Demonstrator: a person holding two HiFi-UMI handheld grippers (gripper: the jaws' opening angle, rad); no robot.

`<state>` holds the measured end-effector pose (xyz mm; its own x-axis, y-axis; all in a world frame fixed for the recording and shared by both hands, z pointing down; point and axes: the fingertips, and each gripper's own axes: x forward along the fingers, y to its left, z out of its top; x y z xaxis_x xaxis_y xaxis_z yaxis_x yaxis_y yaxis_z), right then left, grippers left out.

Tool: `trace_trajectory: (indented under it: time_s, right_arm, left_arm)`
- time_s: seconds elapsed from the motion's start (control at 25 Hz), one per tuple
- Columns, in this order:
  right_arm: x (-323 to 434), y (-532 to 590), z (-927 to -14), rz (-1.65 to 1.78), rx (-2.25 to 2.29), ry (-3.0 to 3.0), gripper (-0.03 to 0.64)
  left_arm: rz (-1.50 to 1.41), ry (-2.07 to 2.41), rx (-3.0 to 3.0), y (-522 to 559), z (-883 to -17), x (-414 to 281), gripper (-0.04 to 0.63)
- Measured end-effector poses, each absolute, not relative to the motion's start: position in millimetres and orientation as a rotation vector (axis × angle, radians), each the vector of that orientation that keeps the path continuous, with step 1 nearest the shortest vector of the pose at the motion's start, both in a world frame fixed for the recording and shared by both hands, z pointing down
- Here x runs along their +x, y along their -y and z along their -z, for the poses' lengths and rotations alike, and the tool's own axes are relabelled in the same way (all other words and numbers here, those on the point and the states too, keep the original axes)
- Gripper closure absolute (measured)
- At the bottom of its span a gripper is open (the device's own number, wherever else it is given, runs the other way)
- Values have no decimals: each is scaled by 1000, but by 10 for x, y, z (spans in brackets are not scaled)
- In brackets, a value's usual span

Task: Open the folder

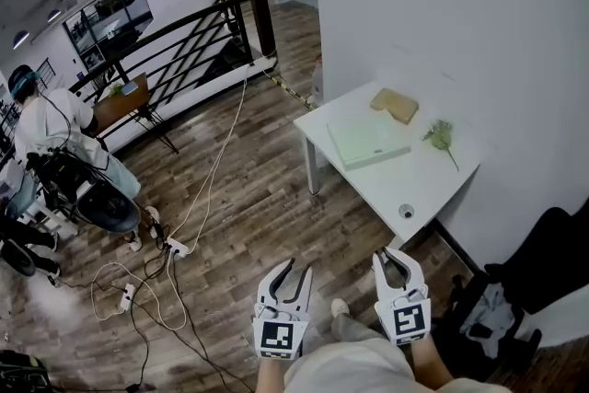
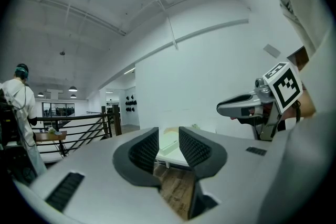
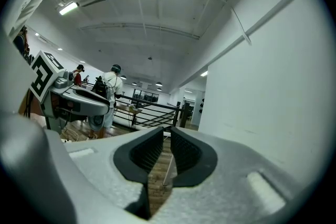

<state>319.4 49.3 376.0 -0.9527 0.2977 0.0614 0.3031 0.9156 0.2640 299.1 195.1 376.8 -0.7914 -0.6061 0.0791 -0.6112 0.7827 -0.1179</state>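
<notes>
Overhead, the folder (image 1: 366, 143) lay flat on the table (image 1: 433, 184), ahead of both grippers and well apart from them. The right gripper (image 1: 394, 258) was a little nearer than the left gripper (image 1: 296, 270), and the folder looked nearly square, so I could not tell its long axis. Left gripper view showed the jaws partly apart on nothing, with the folder framed in their gap on the table, while right gripper view showed jaws narrowly apart and empty, only floor (image 3: 156, 178) beyond them.
</notes>
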Motion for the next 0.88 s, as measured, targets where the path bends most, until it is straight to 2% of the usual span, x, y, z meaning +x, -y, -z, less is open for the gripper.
trace_trajectory:
  time_s: [0.88]
  right_arm:
    - [1616, 205, -3958, 358, -509, 3012, 589]
  left_arm:
    - [-261, 2883, 945, -1293, -3877, 1379, 476]
